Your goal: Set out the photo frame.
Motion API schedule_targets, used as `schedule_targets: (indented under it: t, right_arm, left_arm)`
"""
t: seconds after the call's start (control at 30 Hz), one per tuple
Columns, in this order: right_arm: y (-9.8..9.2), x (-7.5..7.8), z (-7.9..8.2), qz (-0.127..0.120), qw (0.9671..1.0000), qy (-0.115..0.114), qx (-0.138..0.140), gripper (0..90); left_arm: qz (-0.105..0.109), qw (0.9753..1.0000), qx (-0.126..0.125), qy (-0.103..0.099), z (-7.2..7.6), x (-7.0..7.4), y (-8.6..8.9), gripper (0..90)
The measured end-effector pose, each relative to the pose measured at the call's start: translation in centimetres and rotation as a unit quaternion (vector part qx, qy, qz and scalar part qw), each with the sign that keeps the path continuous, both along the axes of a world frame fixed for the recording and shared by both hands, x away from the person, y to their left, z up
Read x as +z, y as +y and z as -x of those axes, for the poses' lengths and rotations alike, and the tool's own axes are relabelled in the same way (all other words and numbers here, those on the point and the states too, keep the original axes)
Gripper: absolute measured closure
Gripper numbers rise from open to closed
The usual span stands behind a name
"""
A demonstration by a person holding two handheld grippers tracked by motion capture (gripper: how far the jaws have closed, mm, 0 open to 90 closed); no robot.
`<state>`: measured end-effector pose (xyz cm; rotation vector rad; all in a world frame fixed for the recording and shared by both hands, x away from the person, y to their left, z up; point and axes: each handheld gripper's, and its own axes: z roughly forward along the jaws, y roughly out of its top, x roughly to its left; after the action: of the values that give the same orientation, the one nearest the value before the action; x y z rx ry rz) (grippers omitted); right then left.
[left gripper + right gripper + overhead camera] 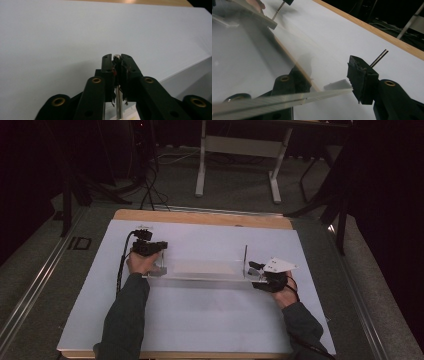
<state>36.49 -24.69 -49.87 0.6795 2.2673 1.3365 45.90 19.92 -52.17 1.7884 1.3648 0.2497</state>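
Two hand-held grippers work over the table: the left gripper (149,248) near the left edge and the right gripper (256,268) toward the right edge. One clear acrylic plate (202,268) lies between them on one white sheet (200,320) covering the table. Two thin metal rods stand on the plate, the left rod (118,100) at its left end and the right rod (245,260) at its right end, though more may be hidden

left claw (150,248) clamped tight, right claw (256,269) spread apart
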Motion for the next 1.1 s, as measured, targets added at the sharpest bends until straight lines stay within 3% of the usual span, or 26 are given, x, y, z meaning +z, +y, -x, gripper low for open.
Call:
schedule_targets:
  t: [0.13, 0.53, 0.67, 0.73, 0.8, 1.0, 1.1]
  right_arm:
    - [0.0, 0.1, 0.0, 0.004, 1.0, 0.001, 0.0, 51.8]
    - [0.2, 0.4, -0.1, 0.004, 1.0, 0.008, -0.002, 52.6]
    - [0.3, 0.5, -0.3, 0.003, 0.9999, 0.011, -0.002, 52.6]
    - [0.3, 0.6, -0.3, 0.002, 0.9999, 0.012, -0.003, 52.6]
    - [0.3, 0.6, -0.3, 0.002, 0.9999, 0.012, -0.003, 52.6]
    - [0.4, 0.6, -0.4, 0.0, 0.9999, 0.014, -0.002, 52.7]
    - [0.4, 0.7, -0.5, 0.0, 0.9999, 0.016, -0.001, 52.8]
  left_arm:
    - [-0.009, 0.9999, -0.009, 0.006, -0.1, -0.4, -0.3, 79.5]
    - [-0.004, 0.9998, -0.012, -0.013, 0.4, 0.1, 0.2, 73.2]
    - [0.002, 0.9991, -0.001, -0.041, 1.2, 1.0, 1.3, 69.3]
    - [0.005, 0.999, -0.001, -0.043, 1.3, 1.1, 1.4, 69.0]
    - [0.011, 0.9977, -0.005, -0.066, 2.3, 1.7, 2.0, 68.4]
    - [-0.002, 0.9942, -0.02, -0.106, 4.6, 2.9, 3.2, 65.7]
    - [-0.015, 0.9928, -0.031, -0.115, 5.6, 2.9, 3.6, 63.8]
